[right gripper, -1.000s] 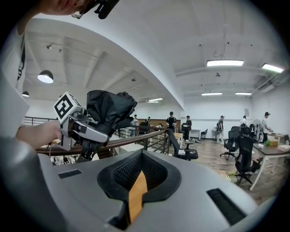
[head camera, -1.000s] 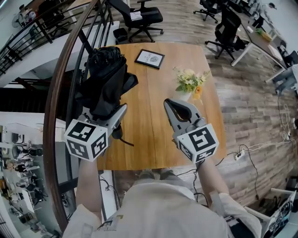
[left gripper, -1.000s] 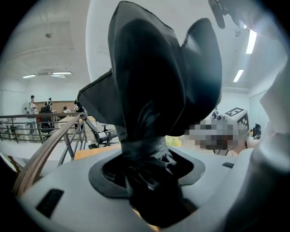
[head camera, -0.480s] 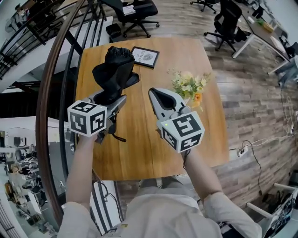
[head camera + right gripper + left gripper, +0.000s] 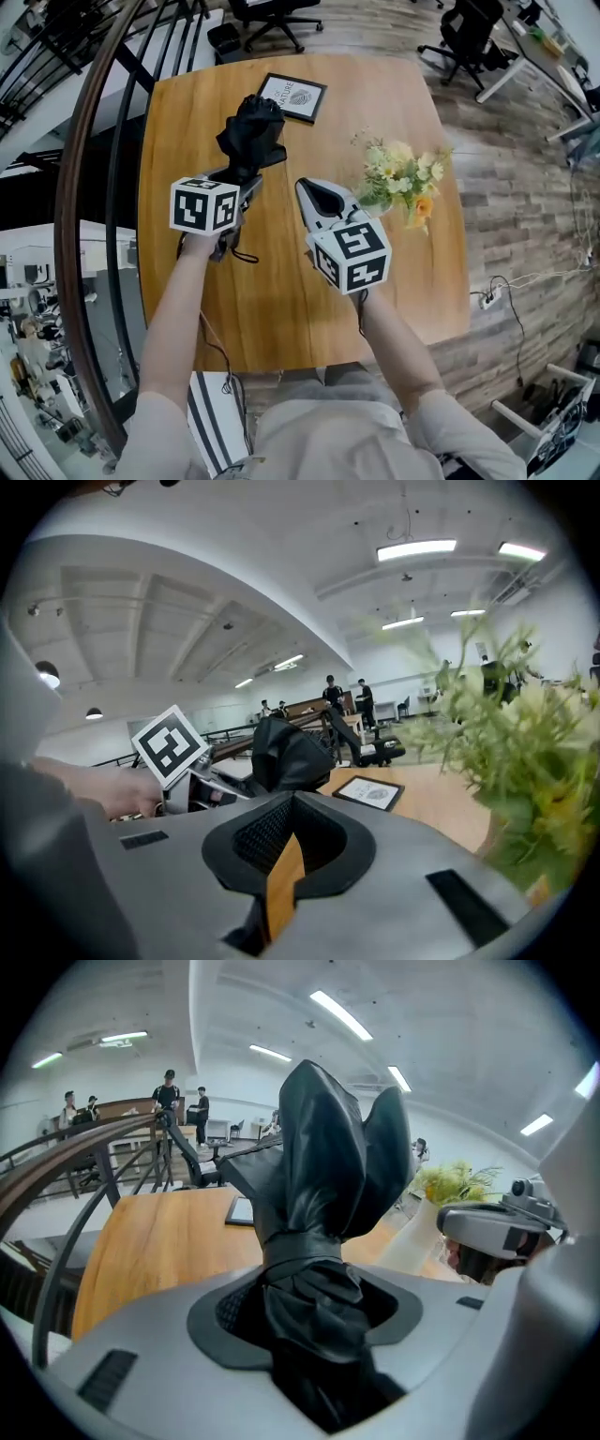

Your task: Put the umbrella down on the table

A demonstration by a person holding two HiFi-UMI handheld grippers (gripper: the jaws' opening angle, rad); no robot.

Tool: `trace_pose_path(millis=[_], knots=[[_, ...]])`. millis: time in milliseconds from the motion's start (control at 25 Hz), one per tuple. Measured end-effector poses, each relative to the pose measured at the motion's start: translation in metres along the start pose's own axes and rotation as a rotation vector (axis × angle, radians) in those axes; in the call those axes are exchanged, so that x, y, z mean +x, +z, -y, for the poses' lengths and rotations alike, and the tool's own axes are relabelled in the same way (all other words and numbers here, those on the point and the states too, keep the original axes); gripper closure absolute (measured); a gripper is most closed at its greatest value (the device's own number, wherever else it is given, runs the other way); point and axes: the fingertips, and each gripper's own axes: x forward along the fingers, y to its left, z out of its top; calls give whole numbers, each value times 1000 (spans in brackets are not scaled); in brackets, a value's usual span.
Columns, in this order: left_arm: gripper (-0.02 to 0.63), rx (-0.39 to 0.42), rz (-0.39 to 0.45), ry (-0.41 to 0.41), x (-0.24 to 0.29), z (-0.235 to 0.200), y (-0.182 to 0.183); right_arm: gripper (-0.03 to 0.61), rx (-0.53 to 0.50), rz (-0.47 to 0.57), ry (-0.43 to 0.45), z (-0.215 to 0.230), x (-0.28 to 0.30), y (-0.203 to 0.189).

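Observation:
A black folded umbrella point(image 5: 251, 131) sticks out ahead of my left gripper point(image 5: 242, 178), slanting over the wooden table point(image 5: 187, 103) toward its far side. In the left gripper view the umbrella point(image 5: 328, 1176) fills the jaws of the left gripper point(image 5: 314, 1288). They are closing and pinch its strapped middle. Its wrist cord point(image 5: 239, 255) dangles below the gripper. Whether the umbrella touches the table I cannot tell. My right gripper point(image 5: 307, 190) hovers just right of it, shut on nothing. Only table wood shows through the slit in the right gripper point(image 5: 292, 803).
A framed picture point(image 5: 292, 97) lies flat at the table's far side, just beyond the umbrella's tip. A vase of flowers point(image 5: 398, 173) stands right of the right gripper. A curved railing point(image 5: 80, 187) runs along the left; office chairs stand beyond the table.
Both grippers have come down and forward over the table. The umbrella has dropped with the left gripper and now points toward the picture frame.

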Motion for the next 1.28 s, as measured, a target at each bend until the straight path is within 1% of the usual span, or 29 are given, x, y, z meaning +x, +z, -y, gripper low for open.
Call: trace_pose_path(millis=[160,320,440,600,800,1000,1040,1160,1280], knots=[[367,-40,-47,7,38,-22,-20,552,11,-55,-15,15,22,-34],[366,-60,-86,23,61,-43,-41,552,27,-95,-24,25,35,-59],[365,-85,-121,44,76,-56,-62,551,20,-122,-31,32,42,-75],[365,-140,-162,36,95,-62,-93,552,14,-162,-25,34,44,-96],[360,-175,-198,36,106,-64,-118,552,26,-202,-18,32,41,-117],[345,-201,-252,46,106,-56,-137,552,25,-220,-5,28,27,-121],[339,-194,-266,57,106,-55,-142,552,24,-220,1,26,24,-120],[330,-132,-283,122,101,-57,-147,551,31,-206,24,18,12,-107],[330,-107,-269,161,84,-55,-137,552,29,-166,37,7,-4,-81]])
